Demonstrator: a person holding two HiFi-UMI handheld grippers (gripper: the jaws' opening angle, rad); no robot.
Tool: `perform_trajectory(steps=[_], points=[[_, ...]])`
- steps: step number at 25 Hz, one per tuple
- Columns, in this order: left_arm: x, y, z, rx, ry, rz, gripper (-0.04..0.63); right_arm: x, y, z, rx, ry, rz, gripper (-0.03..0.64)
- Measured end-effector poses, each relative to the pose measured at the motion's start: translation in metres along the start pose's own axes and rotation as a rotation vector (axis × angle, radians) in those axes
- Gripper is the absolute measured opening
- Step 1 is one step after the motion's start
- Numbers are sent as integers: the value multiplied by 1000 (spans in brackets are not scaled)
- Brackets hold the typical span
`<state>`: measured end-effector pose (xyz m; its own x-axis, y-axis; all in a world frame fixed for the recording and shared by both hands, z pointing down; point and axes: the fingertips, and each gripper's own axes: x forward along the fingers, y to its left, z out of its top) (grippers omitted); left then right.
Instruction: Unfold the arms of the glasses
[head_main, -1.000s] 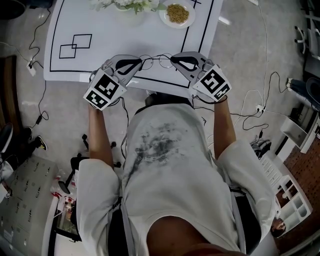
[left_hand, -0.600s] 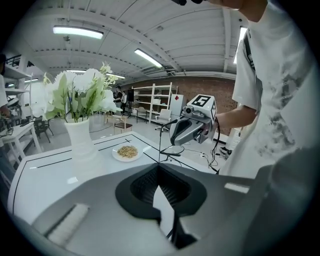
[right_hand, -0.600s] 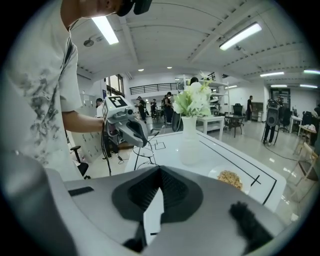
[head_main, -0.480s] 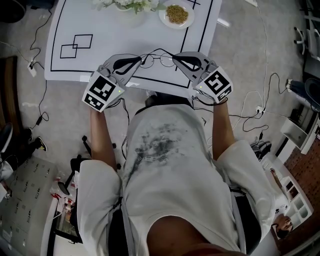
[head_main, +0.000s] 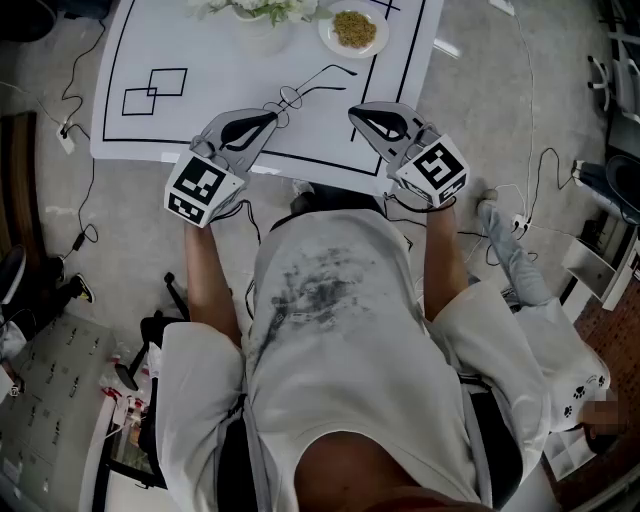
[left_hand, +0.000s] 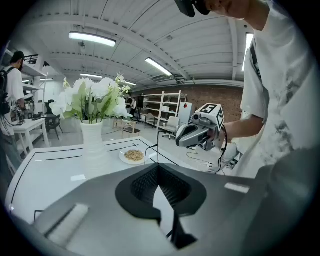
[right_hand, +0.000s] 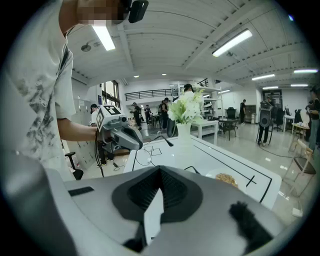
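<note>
The thin wire-framed glasses (head_main: 287, 101) hang over the white table (head_main: 180, 130), pinched at one end by my left gripper (head_main: 268, 118), which is shut on them. One arm of the glasses (head_main: 330, 74) sticks out straight toward the plate. In the right gripper view a round lens (right_hand: 143, 157) and that arm (right_hand: 163, 139) show beside the left gripper (right_hand: 123, 136). My right gripper (head_main: 358, 113) is shut and holds nothing, a short way right of the glasses. In the left gripper view a thin dark wire (left_hand: 158, 150) rises from my shut jaws, with the right gripper (left_hand: 194, 135) beyond.
A white vase of flowers (head_main: 258, 22) and a plate of food (head_main: 353, 28) stand at the table's far edge. Black outlines and two overlapping squares (head_main: 155, 93) are drawn on the top. Cables lie on the floor; another person's leg (head_main: 512, 262) is at the right.
The right gripper has let go of the glasses and drawn slightly right. The glasses have swung with the left gripper, and one arm now points out toward the plate.
</note>
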<state>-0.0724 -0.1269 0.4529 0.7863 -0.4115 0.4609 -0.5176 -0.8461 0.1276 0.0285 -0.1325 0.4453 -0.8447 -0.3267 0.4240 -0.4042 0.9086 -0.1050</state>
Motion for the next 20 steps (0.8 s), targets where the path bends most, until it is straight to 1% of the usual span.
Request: perform_trajectory(steps=[9,14,20], points=[[-8,-3,7,-13,-24,12,5,-1,5,0,-1,-3,6,14],[-15,-5,20,12,-56,10,5,-1,5,1,7,-15,-7,14],[-28,-10,43,35,-115,10,5,0,0,3,41,-49,-53,15]])
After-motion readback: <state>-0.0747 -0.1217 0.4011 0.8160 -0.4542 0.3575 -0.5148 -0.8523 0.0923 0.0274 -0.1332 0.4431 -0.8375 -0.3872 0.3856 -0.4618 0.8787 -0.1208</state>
